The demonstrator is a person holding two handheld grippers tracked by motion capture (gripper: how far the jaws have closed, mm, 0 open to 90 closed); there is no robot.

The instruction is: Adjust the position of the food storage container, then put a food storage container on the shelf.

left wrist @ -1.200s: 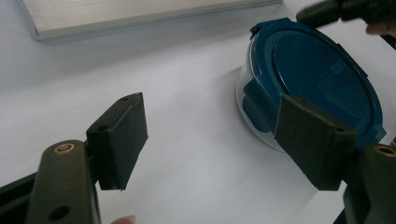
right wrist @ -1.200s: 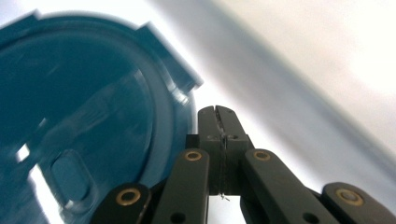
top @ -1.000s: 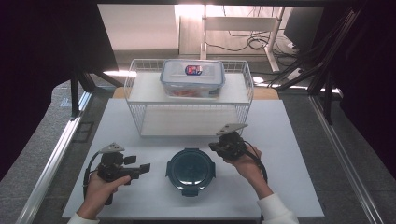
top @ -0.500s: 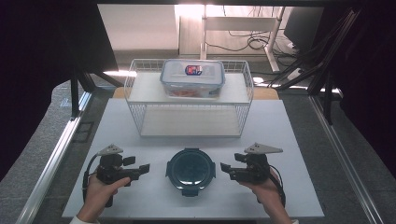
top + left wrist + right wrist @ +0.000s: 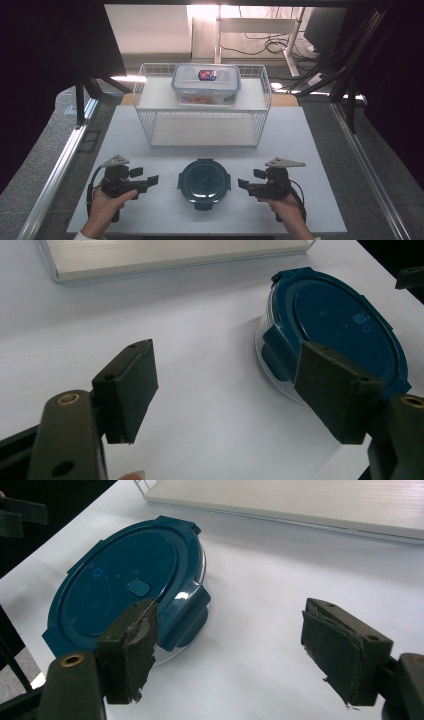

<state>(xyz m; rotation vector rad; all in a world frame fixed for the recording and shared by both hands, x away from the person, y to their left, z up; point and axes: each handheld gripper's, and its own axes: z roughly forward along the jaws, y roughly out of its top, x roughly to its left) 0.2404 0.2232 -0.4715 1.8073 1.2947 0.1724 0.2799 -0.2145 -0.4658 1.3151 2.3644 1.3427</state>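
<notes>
round blue-lidded container (image 5: 204, 180) sits latched between both spread, empty hand-held grippers (image 5: 150, 180) (image 5: 243, 184), the right's jaws just opened.

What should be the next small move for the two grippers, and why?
Probably bring both inward to the round container. It sits closed on the table between the left gripper and the right gripper; both are open, empty, pointing at it and apart from it. The right one's fingers have just been opening.

Centre: round container (image 5: 204, 181) on my table (image 5: 320, 150).
Sides: left gripper (image 5: 148, 181), right gripper (image 5: 243, 184).
Behind: wire rack (image 5: 202, 106), box (image 5: 206, 83) on top.
</notes>
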